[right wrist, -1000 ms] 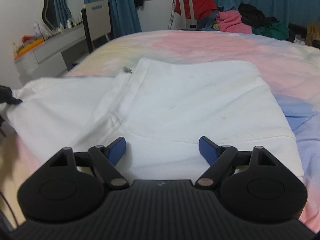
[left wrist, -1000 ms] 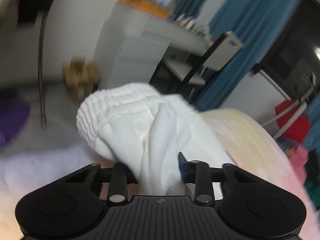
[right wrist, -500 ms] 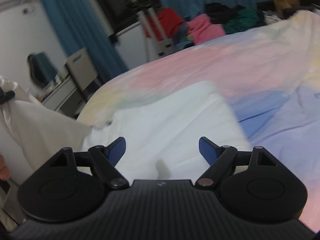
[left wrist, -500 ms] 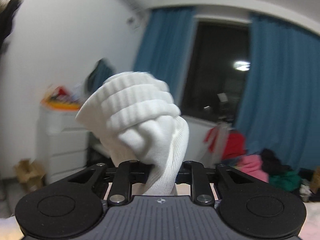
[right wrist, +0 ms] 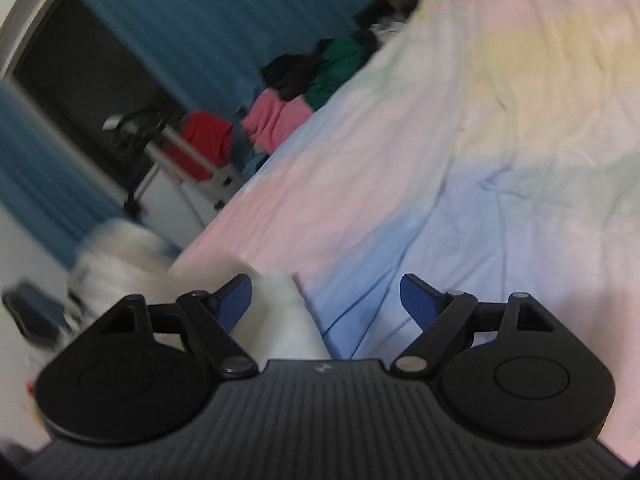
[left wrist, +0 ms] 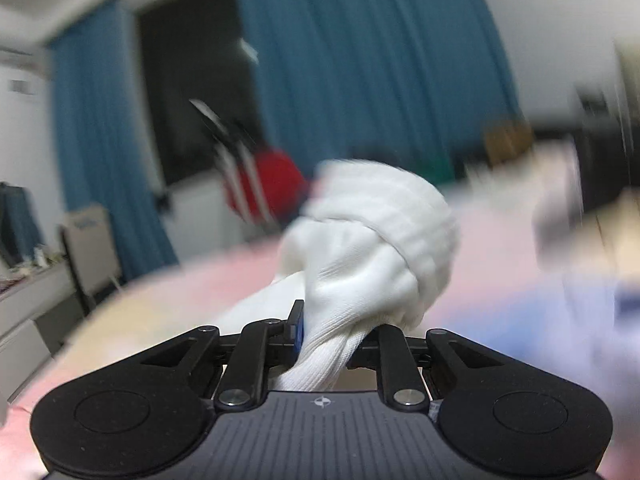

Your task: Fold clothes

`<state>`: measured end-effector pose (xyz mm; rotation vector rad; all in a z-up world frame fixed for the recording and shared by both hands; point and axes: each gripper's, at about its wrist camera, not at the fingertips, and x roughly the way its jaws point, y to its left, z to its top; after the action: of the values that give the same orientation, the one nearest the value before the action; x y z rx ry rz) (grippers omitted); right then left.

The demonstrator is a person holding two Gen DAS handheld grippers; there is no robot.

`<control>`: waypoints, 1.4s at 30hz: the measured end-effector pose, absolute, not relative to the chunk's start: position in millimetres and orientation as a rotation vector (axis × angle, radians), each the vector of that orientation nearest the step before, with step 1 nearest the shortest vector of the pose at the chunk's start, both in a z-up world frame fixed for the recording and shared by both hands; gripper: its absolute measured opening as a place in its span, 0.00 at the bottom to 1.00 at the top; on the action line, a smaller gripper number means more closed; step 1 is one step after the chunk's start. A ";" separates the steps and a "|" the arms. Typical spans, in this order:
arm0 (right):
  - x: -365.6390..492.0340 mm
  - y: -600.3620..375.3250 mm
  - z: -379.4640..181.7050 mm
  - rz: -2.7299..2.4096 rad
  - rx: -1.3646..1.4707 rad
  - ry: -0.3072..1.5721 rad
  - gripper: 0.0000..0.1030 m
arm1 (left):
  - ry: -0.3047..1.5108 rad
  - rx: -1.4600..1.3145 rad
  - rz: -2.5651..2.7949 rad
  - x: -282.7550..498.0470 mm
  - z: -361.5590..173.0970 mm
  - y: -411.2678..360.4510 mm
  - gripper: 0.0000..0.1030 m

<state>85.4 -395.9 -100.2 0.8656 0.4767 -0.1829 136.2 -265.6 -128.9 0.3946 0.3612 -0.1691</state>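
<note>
Left wrist view shows the left gripper [left wrist: 332, 336] clenched on a bunched, ribbed part of the white garment [left wrist: 372, 256], which bulges forward of the fingers above the pastel bedsheet [left wrist: 168, 304], with blue curtains [left wrist: 360, 60] blurred behind. Right wrist view shows the right gripper [right wrist: 326, 300] released, jaws spread wide and holding nothing, over the bedsheet [right wrist: 460, 160]; a fold of the white garment [right wrist: 288, 320] lies just inside its left finger [right wrist: 236, 298], and a clothes pile [right wrist: 304, 92] sits beyond the bed's far edge.

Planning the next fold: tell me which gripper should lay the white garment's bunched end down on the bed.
Left. The left gripper is already shut on the white garment, carrying its ribbed end above the bed. The right gripper is open and holds nothing.
</note>
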 end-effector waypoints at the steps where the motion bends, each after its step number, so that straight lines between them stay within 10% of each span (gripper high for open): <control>1: 85.1 -397.9 -103.3 -0.185 0.888 0.475 0.82 | 0.379 0.421 -0.180 136.3 -138.6 -265.2 0.19; 4: 87.7 -397.1 -107.1 -0.148 0.924 0.478 0.82 | 0.367 0.453 -0.204 134.0 -139.1 -260.4 0.28; 9: 95.2 -387.6 -107.4 -0.059 0.941 0.491 0.82 | 0.412 0.464 -0.233 123.1 -125.5 -222.0 0.87; 34: 150.3 -305.0 -125.6 0.111 0.885 0.636 0.82 | 0.704 -0.201 0.061 53.7 -127.4 28.9 0.94; 42: 151.5 -290.0 -113.8 0.050 0.759 0.553 0.27 | 0.695 -0.264 0.083 78.9 -136.0 37.1 0.91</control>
<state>151.5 -290.0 -113.8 0.7590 0.5528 0.0499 78.9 37.1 -136.0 -0.2639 0.6953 0.0831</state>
